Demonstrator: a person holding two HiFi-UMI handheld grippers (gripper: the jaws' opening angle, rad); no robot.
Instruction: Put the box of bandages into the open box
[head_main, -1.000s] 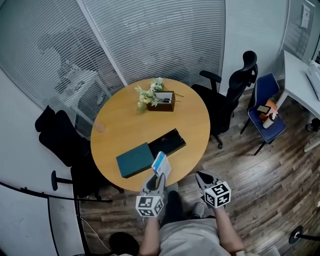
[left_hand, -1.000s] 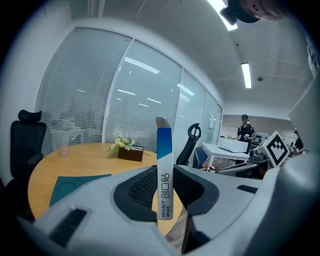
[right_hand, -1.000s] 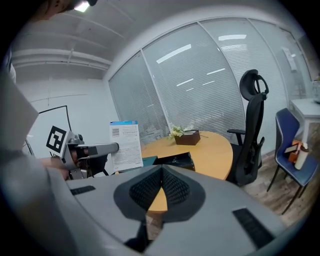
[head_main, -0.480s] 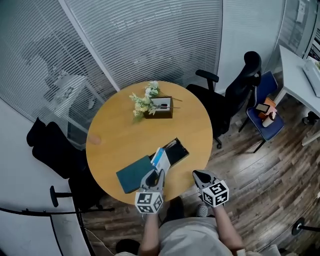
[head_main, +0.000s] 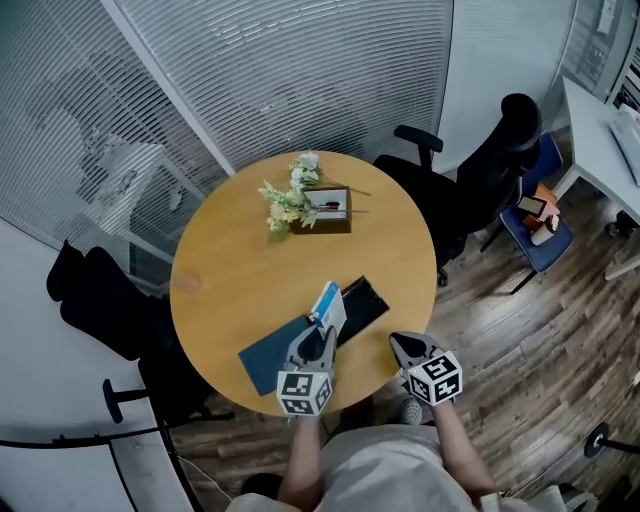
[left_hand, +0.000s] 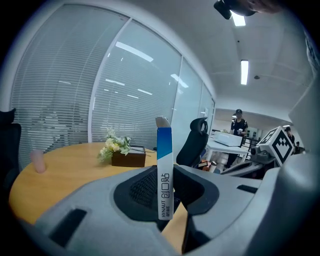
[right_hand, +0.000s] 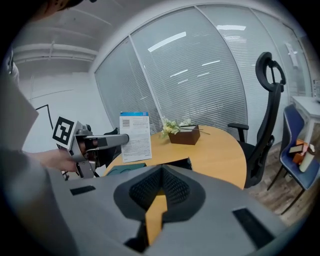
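- Head view: I look down on a round wooden table (head_main: 230, 260). The left gripper (head_main: 319, 343) reaches in over the table's near edge with its jaws clamped on the box of bandages (head_main: 328, 304). The box is held up off the tabletop, about where the teal lid (head_main: 268, 346) meets the black open box (head_main: 361, 304). The lid and the open box lie side by side, the lid to the left. The right gripper (head_main: 404, 347) sits at the table's near right edge, well apart from the open box. A brown planter (head_main: 330, 211) with pale flowers (head_main: 283, 199) stands on the far side. A black office chair (head_main: 480, 175) stands to the right of the table.
- Left gripper view: The jaws are closed on the lower half of the box of bandages (left_hand: 164, 170). The box stands upright with its narrow blue-and-white edge towards me. The planter (left_hand: 128, 159) lies far ahead on the table, and the right gripper's marker cube (left_hand: 276, 144) shows at the right.
- Right gripper view: The jaw tips are together and nothing is between them. At the left, the left gripper (right_hand: 117, 140) holds the box of bandages (right_hand: 135, 136) upright in the air, with its printed face towards me. The teal lid (right_hand: 121, 170) and a dark edge of the open box (right_hand: 183, 162) show just past the jaws.
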